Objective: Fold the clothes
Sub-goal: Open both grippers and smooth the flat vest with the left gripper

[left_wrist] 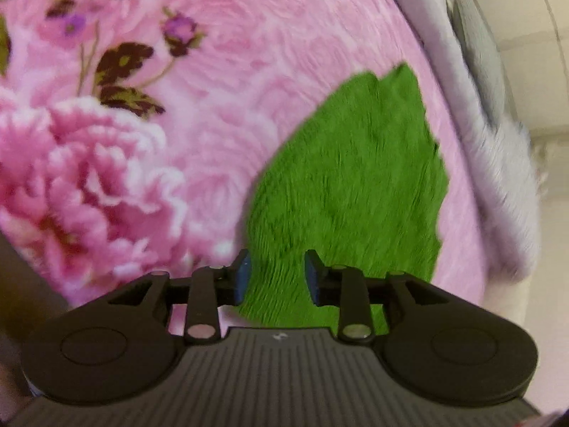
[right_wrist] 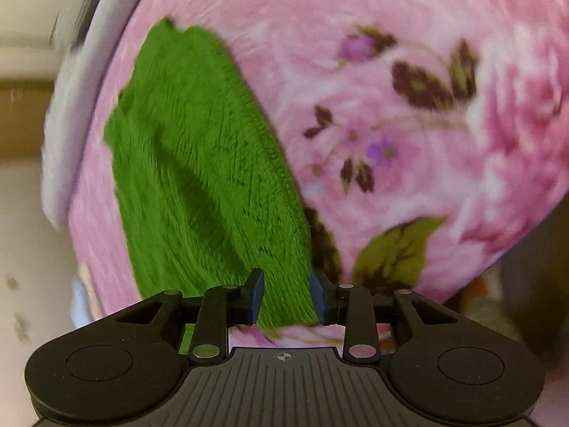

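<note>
Pink floral blanket fills both frames | green fleecy garment lies flat, centre-right in left view, centre-left in right view; fold stage undeterminable, shape fits spread or already folded | left hand-held gripper part-open, garment edge between pads, grip unconfirmed | right hand-held gripper likewise.
</note>
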### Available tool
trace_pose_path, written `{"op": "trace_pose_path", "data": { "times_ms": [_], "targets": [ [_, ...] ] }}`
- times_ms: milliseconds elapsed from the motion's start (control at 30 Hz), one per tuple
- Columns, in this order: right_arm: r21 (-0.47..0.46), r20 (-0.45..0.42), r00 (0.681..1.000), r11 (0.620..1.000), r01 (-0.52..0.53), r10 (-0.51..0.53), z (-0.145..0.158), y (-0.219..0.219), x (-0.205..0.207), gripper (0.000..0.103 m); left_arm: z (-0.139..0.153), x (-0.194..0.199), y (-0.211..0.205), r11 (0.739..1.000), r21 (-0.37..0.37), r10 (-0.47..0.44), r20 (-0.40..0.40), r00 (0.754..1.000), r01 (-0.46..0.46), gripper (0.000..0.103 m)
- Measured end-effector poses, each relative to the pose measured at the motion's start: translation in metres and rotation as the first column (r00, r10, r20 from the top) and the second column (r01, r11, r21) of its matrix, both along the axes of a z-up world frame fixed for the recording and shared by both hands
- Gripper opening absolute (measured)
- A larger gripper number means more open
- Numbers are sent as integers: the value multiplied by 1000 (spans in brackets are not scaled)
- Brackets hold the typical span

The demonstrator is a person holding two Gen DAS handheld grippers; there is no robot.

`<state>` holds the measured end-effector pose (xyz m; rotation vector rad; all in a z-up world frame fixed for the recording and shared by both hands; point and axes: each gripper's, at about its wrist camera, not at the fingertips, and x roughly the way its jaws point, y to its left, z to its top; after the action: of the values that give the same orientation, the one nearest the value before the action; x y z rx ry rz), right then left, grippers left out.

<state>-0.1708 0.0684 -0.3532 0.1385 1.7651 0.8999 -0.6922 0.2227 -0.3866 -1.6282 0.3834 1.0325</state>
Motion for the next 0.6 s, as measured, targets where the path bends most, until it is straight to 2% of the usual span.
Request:
{"op": "trace_pose_path", "data": {
  "times_ms": [67, 167, 233, 333, 367, 400, 433, 533, 600],
  "targets": [
    [27, -19, 998, 997, 66, -66, -12, -4, -2, 32, -15, -4, 1, 998, -28, 61, 73, 995, -59, 30],
    [30, -24, 991, 990, 135, -135, -30, -8, -8, 32, -38, -10, 2, 987, -77, 154, 179, 972, -142, 31],
    [21, -39, 983, 984, 178, -178, -40, -11, -14, 32, -54, -14, 3, 974, -114, 217, 245, 945, -194, 31],
    [52, -62, 976, 976, 212, -209, -47, -7, -23, 32, -74, -18, 3, 949, -177, 308, 331, 892, -262, 29],
    [63, -49, 981, 980, 189, -186, -46, -2, -25, 32, -65, -15, 6, 963, -139, 264, 317, 911, -231, 28],
    [70, -27, 987, 985, 158, -157, -43, 5, -28, 30, -56, -13, 10, 976, -96, 215, 297, 930, -195, 18],
    [72, 6, 993, 991, 116, -117, -39, 13, -30, 10, -46, -11, 14, 986, -53, 165, 275, 947, -156, 12],
    [103, 137, 990, 995, 11, -25, -3, 29, -26, 6, -18, -4, 24, 997, 67, 18, 194, 981, -31, 3],
    [120, 232, 972, 991, -59, 30, 26, 35, -20, 6, 21, -7, 23, 982, 186, -55, 136, 989, 29, 2]
  ]
}}
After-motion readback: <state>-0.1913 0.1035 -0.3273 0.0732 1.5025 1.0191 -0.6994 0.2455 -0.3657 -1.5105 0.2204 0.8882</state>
